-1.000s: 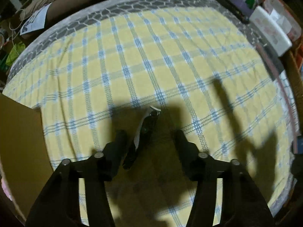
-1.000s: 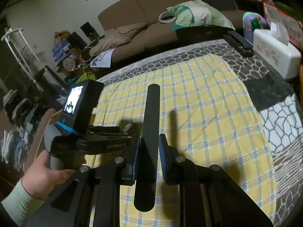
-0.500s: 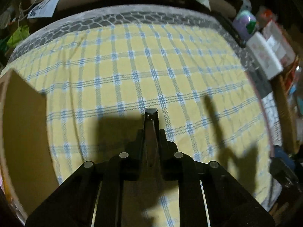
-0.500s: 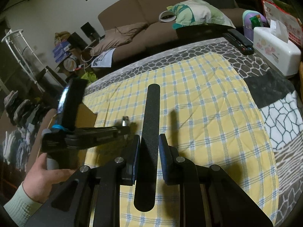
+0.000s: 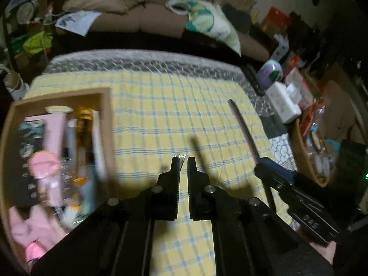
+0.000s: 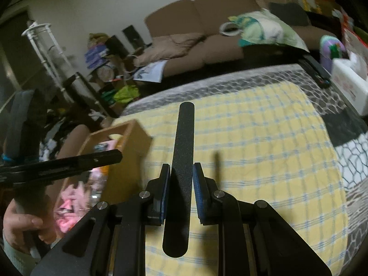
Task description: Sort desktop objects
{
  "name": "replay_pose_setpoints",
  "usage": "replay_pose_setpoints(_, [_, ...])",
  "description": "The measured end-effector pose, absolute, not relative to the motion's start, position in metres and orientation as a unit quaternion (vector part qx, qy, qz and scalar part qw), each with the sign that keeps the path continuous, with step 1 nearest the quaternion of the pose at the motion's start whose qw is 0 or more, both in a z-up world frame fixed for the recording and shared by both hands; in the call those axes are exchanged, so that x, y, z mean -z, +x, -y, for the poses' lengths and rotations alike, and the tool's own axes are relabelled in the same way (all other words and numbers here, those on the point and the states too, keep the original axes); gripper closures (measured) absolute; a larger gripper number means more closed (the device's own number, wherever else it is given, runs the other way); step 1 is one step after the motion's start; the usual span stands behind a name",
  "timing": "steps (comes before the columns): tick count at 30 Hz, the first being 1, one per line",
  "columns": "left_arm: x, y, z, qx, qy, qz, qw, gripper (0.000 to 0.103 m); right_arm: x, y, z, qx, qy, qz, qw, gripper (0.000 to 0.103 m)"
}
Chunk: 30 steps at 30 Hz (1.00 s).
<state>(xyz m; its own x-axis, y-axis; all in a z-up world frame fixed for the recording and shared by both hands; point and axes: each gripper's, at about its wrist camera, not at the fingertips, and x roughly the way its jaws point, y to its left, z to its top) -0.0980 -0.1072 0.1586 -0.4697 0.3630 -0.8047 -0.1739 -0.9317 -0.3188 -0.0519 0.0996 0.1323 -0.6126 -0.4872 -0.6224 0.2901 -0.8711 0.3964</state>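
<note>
Brown sofa cushions are backing a table draped in a soft yellow-and-blue checked cloth. At its left edge a cardboard box is sitting; only the left wrist view is showing its jumbled pink and amber contents. The right gripper is clamping a long, flat, gritty black nail file with rounded ends. The left gripper is pinching a small silvery metal piece, its jaws nearly together above the cloth.

Both wrist views angled down, sharing checked cloth, box, sofa
</note>
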Motion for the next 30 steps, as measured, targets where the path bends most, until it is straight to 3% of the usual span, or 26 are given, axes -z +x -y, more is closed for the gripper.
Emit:
replay_pose_setpoints(5, [-0.179,-0.075,0.149,-0.862,-0.478,0.1,0.138,0.097,-0.151,-0.042,-0.057,0.885,0.366,0.122,0.259,0.084])
replay_pose_setpoints(10, [-0.168,-0.065,0.14,-0.857,-0.492,0.068,0.137,0.096,-0.156,-0.037,-0.045,0.889,0.362,0.113,0.259,0.084])
replay_pose_setpoints(15, [-0.123,-0.078,0.095,-0.833,-0.536,0.02,0.135,0.073,-0.148,-0.039,-0.058,0.889,0.374,0.115,0.239,0.084])
replay_pose_setpoints(20, [-0.071,-0.107,0.057,-0.805,-0.583,-0.025,0.11,0.073,-0.136,-0.046,-0.08,0.887,0.385,0.117,0.225,0.084])
replay_pose_setpoints(30, [-0.039,-0.132,0.018,-0.787,-0.605,-0.085,0.083,0.073,-0.111,-0.056,-0.125,0.882,0.404,0.132,0.204,0.084])
